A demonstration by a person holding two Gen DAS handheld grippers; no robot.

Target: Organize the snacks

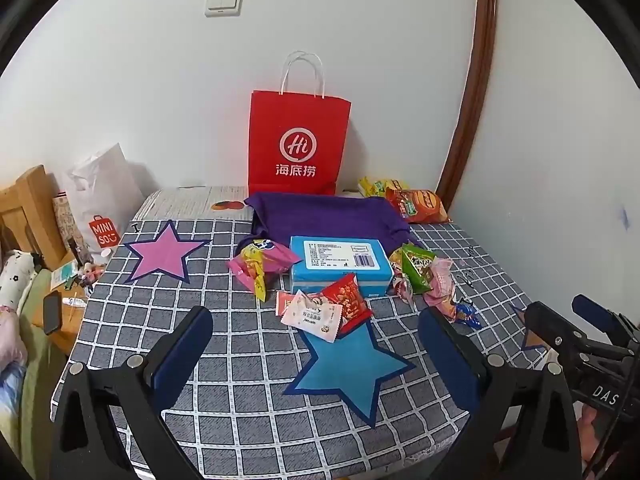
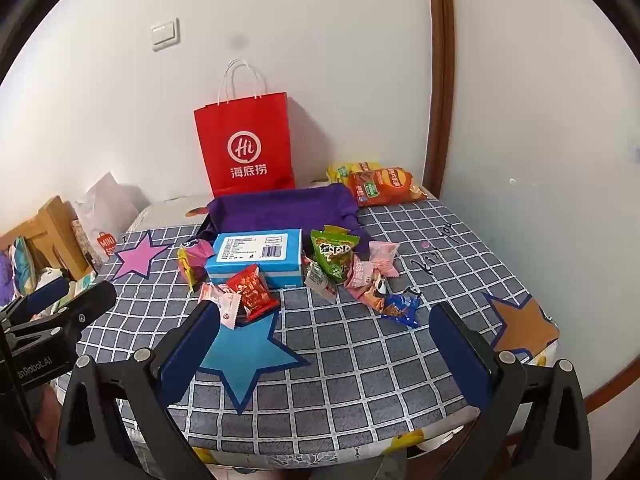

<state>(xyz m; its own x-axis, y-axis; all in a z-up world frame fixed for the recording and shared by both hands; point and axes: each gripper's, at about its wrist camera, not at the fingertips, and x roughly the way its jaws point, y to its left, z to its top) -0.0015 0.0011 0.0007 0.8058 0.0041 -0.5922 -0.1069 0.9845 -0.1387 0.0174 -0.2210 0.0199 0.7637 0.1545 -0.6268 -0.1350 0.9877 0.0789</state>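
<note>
I held the left gripper (image 1: 316, 344) and right gripper (image 2: 324, 336) wide apart, empty, above the checked tablecloth (image 2: 360, 360); snack packets (image 2: 252, 292) lay scattered around the blue box (image 2: 256, 256), presumably awaiting sorting.

"Hi 海底捞" on red bag (image 1: 298, 144); "MINISO" on white bag (image 1: 105, 216)

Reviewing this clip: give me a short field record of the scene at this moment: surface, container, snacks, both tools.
surface: table under a grey checked cloth with star patches
container: purple tray, nothing seen in it
box: blue box in front of the tray
snacks: loose packets around the box, such as a red packet and a green packet; chip bags at the far right corner
backdrop: red paper bag against the wall
left tool: open, holding nothing
right tool: open, holding nothing
</note>
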